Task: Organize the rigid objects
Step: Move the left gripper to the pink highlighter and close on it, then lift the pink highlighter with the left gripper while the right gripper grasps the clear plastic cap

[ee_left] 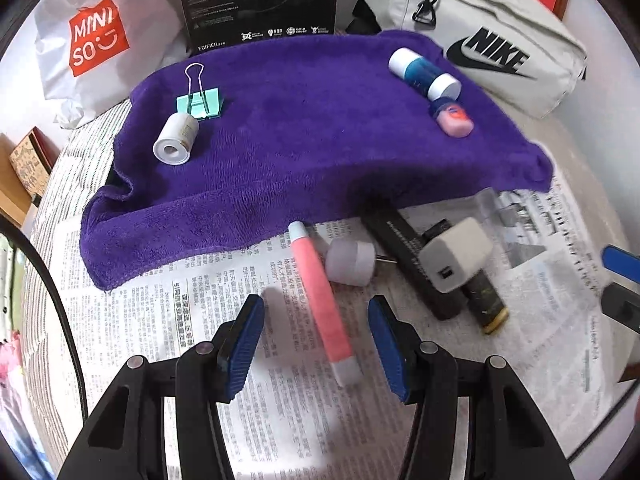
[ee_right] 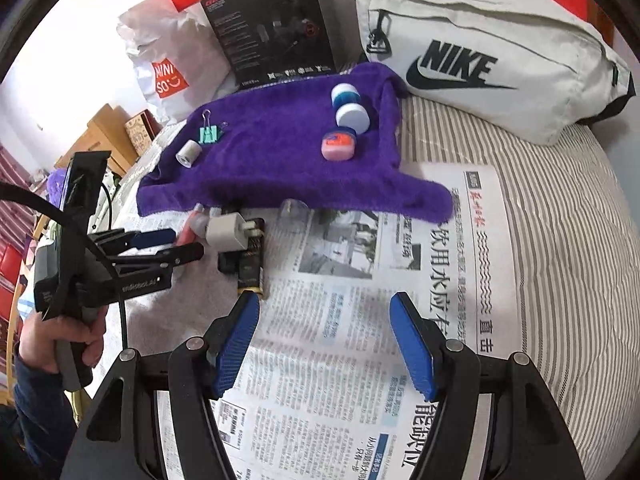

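A striped bed (ee_right: 560, 208) carries a newspaper (ee_right: 340, 320) and a purple towel (ee_left: 312, 128). The left gripper (ee_left: 316, 344) has its fingers spread open around the pink tube (ee_left: 320, 300), not yet touching it. The right gripper (ee_right: 324, 344) hangs open and empty over newsprint. Closing off-centre could roll the tube into the white cap (ee_left: 350, 260) just beside it.

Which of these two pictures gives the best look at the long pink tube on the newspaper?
The left wrist view: the pink tube lies whole and close between that gripper's open fingers. In the right wrist view only a sliver shows, mostly hidden behind the left gripper and white charger.
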Demonstrator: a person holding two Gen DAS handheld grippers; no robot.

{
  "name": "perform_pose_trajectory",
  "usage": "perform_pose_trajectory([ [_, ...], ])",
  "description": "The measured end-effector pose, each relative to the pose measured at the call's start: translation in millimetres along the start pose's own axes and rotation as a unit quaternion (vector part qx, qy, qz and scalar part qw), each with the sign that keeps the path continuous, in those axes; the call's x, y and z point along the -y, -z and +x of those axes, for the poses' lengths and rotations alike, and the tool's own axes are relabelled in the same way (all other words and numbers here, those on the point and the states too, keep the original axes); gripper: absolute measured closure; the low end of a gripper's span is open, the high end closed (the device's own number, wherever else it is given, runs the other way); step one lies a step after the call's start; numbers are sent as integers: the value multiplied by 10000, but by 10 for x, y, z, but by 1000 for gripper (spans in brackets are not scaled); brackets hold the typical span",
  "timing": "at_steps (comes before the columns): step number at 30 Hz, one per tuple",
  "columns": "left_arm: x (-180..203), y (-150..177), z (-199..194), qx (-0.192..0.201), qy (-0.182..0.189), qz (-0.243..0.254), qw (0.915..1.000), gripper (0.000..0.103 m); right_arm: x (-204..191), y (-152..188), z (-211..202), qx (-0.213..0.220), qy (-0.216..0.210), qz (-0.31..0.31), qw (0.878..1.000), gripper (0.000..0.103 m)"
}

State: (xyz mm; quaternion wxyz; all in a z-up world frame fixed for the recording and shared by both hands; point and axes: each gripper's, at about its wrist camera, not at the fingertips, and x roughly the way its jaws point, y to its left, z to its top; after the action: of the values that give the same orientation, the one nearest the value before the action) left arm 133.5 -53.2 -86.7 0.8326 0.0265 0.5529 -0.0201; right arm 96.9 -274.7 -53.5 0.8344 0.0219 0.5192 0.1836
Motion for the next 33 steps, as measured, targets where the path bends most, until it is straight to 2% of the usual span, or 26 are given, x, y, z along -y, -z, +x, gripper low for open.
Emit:
perform_pose_trajectory([
  [3,4,-14,-2,67,-13,-25,10000,55,42,23,26,-37,18,36,10000,36],
  [5,-11,-22,-15,119,-15,-54,9999,70,65,27,53,-67,18,64,10000,36],
  [6,-17,-22,-17,121,16,-26,9999,73,72,29,69,-89,19,69,9999,36],
  [8,-36,-12,-32,109,89,17,9999,87,77,35,97,-118,43,54,9999,36],
  [10,-76,5,-42,110,170,-38,9998,90,82,40,122,-142,48,45,9999,36],
  [18,-52,14,-25,156,126,79,9998,90,73,21,255,-260,50,72,9996,36],
  [23,-61,11,-22,185,169,97,9996,90,25,-58,290,-158,-1,78,9998,36],
  [30,-262,136,-84,157,37,1,9999,90,-66,-281,511,-33,-53,140,9999,36],
  [33,-388,205,-112,185,97,-110,9997,90,-123,-363,606,14,5,122,9999,37],
])
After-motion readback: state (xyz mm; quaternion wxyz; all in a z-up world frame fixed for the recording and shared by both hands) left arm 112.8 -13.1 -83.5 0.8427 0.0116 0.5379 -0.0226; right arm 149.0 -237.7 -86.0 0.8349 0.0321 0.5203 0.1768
